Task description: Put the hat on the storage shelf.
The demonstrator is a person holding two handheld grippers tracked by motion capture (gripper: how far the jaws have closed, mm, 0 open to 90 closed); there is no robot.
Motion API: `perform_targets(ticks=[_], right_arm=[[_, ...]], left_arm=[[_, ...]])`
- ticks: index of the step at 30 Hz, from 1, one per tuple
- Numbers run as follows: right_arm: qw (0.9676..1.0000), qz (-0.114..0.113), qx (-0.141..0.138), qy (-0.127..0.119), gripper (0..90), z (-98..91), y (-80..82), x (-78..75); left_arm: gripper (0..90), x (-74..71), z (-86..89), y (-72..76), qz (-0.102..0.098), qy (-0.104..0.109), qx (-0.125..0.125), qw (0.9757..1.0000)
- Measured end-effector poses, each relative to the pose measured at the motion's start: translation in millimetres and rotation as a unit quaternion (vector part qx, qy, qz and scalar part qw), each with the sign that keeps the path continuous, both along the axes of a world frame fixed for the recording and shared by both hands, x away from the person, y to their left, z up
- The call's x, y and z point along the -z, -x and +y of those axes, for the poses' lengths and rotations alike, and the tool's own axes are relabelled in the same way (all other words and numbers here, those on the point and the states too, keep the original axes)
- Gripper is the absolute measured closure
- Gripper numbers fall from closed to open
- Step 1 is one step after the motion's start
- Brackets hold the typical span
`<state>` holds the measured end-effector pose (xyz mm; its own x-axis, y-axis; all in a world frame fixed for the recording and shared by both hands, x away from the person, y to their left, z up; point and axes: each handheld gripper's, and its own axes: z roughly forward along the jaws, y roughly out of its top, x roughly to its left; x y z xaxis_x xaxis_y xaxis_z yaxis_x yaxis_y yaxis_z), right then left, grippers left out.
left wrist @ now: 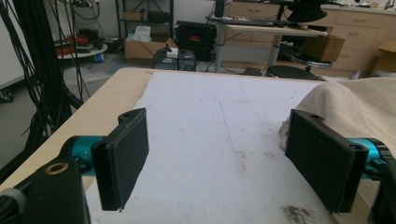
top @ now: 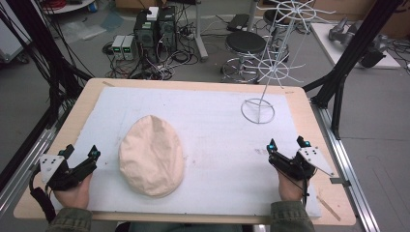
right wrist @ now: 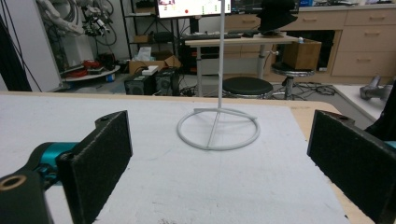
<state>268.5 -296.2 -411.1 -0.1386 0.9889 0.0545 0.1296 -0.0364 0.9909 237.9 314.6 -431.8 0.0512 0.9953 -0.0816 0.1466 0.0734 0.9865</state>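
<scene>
A cream fabric cap [top: 151,155] lies flat on the white mat [top: 212,130], left of centre. A white wire stand [top: 279,53] with a ring base [top: 257,110] rises at the back right. My left gripper [top: 82,153] rests open at the table's front left corner, a short way left of the cap; in the left gripper view the cap [left wrist: 355,105] lies beside the right jaw, with my left gripper [left wrist: 229,158] holding nothing. My right gripper [top: 288,143] stands open at the front right, in front of the ring base [right wrist: 218,128]; bare mat lies under my right gripper [right wrist: 219,163].
The wooden table [top: 77,113] edge borders the mat on all sides. Beyond the far edge stand computer boxes [top: 154,29], cables and a black stool [top: 245,46]. Black frame posts [top: 345,63] flank the right side.
</scene>
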Motion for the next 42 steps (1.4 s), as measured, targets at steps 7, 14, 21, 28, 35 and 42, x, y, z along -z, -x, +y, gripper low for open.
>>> perform_targets(ticks=[7, 14, 21, 28, 35, 42], right_arm=[[1.0, -0.001, -0.002, 0.003, 5.7, -0.3, 0.1, 0.0], [1.0, 0.002, -0.001, 0.0, 5.7, -0.4, -0.2, 0.2], [1.0, 0.002, -0.002, 0.001, 5.7, -0.5, -0.5, 0.3], [1.0, 0.003, -0.001, -0.001, 5.7, -0.5, -0.6, 0.4], [1.0, 0.003, -0.003, 0.001, 5.7, -0.7, -1.0, 0.7], [1.0, 0.004, -0.005, 0.0, 5.7, -0.4, -1.3, 0.8]], left_arm=[[21.9, -0.1, 0.1, 0.3, -0.002, -0.001, 0.001, 1.0], [21.8, 0.2, 0.8, -0.1, -0.001, 0.003, 0.001, 1.0], [21.7, 0.5, 1.9, -0.7, 0.001, 0.008, 0.003, 1.0], [21.7, -0.7, 2.6, -0.7, -0.002, 0.012, 0.005, 0.9999], [21.7, -5.5, 4.4, -0.1, -0.011, 0.012, 0.008, 0.9998], [21.7, -13.2, 3.1, 2.4, -0.022, 0.007, 0.014, 0.9996]])
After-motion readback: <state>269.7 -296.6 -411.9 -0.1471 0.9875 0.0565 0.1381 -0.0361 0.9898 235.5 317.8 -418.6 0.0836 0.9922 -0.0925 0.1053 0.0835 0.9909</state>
